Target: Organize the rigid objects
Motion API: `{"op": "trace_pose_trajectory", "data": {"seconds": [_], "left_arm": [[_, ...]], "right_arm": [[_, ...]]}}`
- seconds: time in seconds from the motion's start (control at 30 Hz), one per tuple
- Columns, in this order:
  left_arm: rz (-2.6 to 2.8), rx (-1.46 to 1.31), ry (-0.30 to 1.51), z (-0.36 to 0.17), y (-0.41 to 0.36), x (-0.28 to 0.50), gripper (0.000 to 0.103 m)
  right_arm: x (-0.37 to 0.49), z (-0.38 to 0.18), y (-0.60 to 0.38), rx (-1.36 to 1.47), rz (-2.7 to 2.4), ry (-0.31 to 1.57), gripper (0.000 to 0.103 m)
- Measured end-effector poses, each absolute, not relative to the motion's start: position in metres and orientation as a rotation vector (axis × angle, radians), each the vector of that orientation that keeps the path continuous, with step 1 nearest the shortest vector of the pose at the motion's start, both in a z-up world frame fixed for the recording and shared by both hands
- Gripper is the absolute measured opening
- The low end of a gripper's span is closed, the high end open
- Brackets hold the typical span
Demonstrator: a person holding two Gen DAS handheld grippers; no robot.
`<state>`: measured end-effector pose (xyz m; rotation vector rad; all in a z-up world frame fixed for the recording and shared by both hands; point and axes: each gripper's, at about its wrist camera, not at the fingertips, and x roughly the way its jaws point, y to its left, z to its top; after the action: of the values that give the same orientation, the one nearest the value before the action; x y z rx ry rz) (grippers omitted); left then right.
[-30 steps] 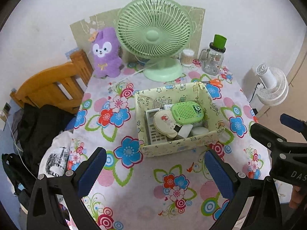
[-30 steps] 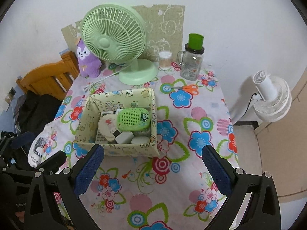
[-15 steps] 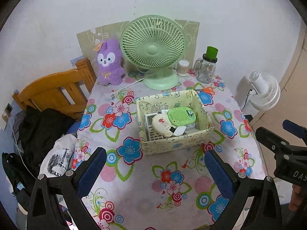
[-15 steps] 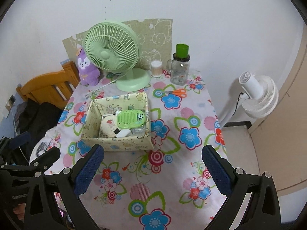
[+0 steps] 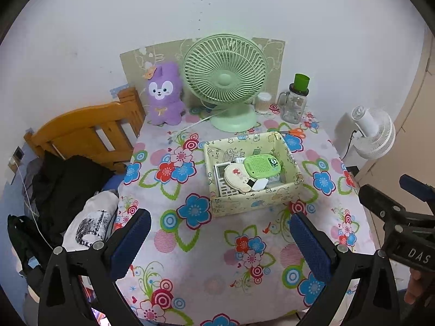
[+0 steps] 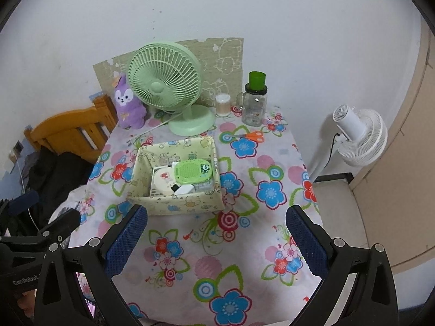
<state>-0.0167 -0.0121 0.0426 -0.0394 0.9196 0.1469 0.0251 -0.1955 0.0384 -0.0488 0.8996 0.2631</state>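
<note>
The fabric box (image 5: 254, 179) sits mid-surface, well ahead of both grippers, already holding the green device (image 5: 261, 165), a round cream case (image 5: 237, 177) and a white remote (image 5: 223, 179). It lies ahead and slightly right of the left gripper (image 5: 220, 233), ahead and left of the right gripper (image 6: 216, 233); neither seems clearly nearer. Both sets of jaws are spread wide and empty. Orange scissors (image 6: 251, 136) lie loose behind the box, nearer the right side. The floral-clothed surface (image 6: 244, 258) stands against a white wall with a green fan (image 5: 225, 81) at the back.

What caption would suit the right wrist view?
Both open grippers hover over a floral table; the fabric box holds small items.
</note>
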Motion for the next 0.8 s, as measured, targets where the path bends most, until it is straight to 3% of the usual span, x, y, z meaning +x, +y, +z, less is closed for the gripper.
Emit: {"op": "trace_pose_trajectory", "data": {"seconds": [0.8], "left_arm": [[0.168, -0.061, 0.889, 0.044, -0.018, -0.027, 0.103]], "right_arm": [[0.011, 0.041, -0.200, -0.045, 0.270, 0.886, 0.103]]}}
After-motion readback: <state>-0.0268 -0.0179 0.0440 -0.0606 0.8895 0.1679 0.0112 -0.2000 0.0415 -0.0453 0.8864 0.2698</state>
